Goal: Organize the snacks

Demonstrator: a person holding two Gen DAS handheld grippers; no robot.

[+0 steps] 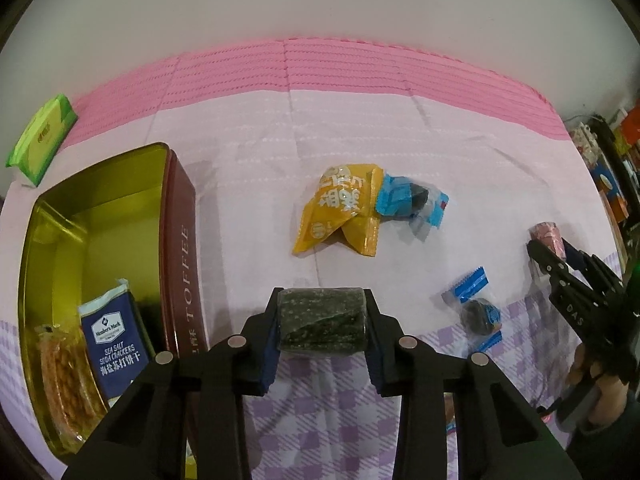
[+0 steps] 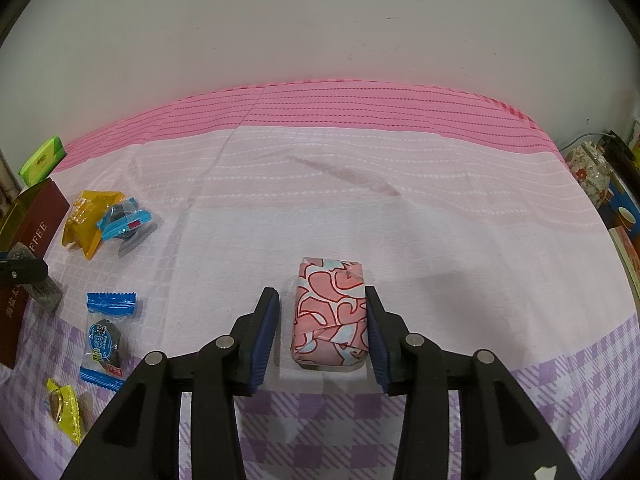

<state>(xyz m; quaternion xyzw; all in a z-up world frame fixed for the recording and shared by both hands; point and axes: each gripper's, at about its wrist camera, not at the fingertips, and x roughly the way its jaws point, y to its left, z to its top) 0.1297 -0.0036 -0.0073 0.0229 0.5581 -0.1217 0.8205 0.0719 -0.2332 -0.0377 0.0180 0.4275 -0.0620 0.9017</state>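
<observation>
Left wrist: left gripper (image 1: 322, 322) pinching dark bar (image 1: 322, 320); right gripper (image 2: 322, 320) spread; pink cloth (image 1: 360, 120) (white wall behind).

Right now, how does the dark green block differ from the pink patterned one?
The dark green block is speckled and clamped in the left gripper; the pink patterned block has red swirls and lies on the cloth, with the right gripper open around it. Both are small rectangular wrapped snacks.

Read "TOFFEE" in pale capitals down the maroon side of the tin (image 1: 182, 264); partly seen as "FFEE" at left edge of right wrist view. Navy packet (image 1: 116, 344) inside tin, lower left: "Member's Mark", "SEA SALT SODA CRACKERS", Chinese line beneath. "DAS" on right gripper (image 1: 546, 254) finger. Yellow and blue wrappers: Chinese characters, not legible.
</observation>
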